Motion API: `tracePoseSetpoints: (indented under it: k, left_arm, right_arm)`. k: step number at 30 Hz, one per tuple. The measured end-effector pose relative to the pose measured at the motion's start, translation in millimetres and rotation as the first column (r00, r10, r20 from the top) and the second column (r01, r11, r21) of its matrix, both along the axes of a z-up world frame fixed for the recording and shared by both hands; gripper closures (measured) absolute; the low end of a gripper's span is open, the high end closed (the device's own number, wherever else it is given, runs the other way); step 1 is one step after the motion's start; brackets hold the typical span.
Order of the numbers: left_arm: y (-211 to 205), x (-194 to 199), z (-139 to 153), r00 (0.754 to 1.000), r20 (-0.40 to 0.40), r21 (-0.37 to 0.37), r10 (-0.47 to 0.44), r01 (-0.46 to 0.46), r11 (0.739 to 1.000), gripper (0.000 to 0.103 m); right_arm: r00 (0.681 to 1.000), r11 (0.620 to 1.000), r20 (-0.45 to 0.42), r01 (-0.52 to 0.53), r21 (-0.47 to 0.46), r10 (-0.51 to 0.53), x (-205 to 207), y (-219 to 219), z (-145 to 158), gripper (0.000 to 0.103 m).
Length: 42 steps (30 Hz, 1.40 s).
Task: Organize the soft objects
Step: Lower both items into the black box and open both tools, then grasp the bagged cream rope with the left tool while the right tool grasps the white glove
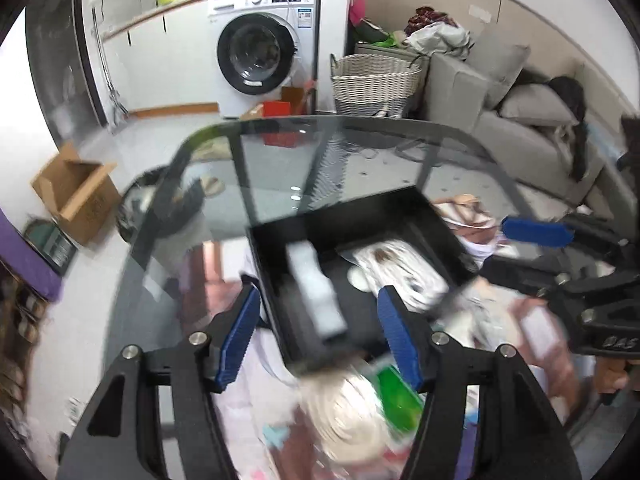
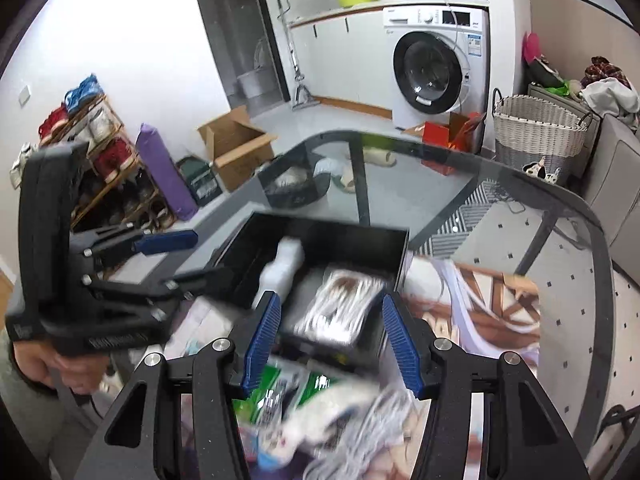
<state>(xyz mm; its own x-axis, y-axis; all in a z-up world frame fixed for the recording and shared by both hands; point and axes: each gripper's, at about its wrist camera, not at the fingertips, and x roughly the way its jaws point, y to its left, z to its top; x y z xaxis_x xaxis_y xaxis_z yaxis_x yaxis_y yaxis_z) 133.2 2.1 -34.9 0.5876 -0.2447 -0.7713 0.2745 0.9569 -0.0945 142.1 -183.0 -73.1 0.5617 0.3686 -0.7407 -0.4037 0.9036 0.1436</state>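
A black box (image 1: 360,208) (image 2: 248,248) stands on the glass table. It holds a white packet with a brown mark (image 1: 400,272) (image 2: 340,304) and a pale roll (image 1: 316,288) (image 2: 284,264). My left gripper (image 1: 320,340) is open and empty above the box's near edge; it also shows in the right wrist view (image 2: 168,240). My right gripper (image 2: 330,344) is open and empty over the packet; its blue finger shows in the left wrist view (image 1: 536,232). Blurred soft items lie below both: a cream bundle (image 1: 348,408), a green pack (image 1: 400,396) (image 2: 280,396), a white bundle (image 2: 352,416).
A glass table (image 1: 280,168) (image 2: 520,208) with a dark rim. A patterned bag (image 2: 480,304) lies right of the box. Behind: washing machine (image 1: 260,48), wicker basket (image 1: 376,84), grey sofa (image 1: 520,120), cardboard box (image 1: 76,192), shoe rack (image 2: 104,152).
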Motion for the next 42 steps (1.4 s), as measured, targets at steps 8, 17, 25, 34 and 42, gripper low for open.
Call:
tracePoseSetpoints:
  k: [8,17,25,34,42]
  left_arm:
    - [0,-31,-23,0.996,-0.087,0.054,-0.021,0.026,0.998,0.025]
    - [-19,-29,-67,0.971,-0.233,0.076,-0.05,0.07,0.995,0.025]
    - [-14,-22,-85,0.963,-0.269,0.079,-0.019,0.041,0.996,0.02]
    - [-9,-28,-92,0.957,-0.283,0.046,-0.068,0.084,0.995,0.064]
    - [-8,-29,-91,0.956,-0.287,0.062,-0.054,0.074,0.995,0.061]
  right_arm:
    - [0.99,0.997,-0.12,-0.073,-0.018,0.07,-42,2,-28,0.048]
    - [0.958,0.998,-0.283,-0.045,-0.034,0.034,-39,11,-74,0.048]
    - [0.958,0.99,-0.282,-0.087,-0.114,0.052,-44,19,-91,0.048]
    - [0.954,0.965,-0.242,-0.217,-0.145,0.178,-60,31,-93,0.077]
    - [0.952,0.951,-0.223,-0.252,-0.181,0.21,-65,35,-93,0.077]
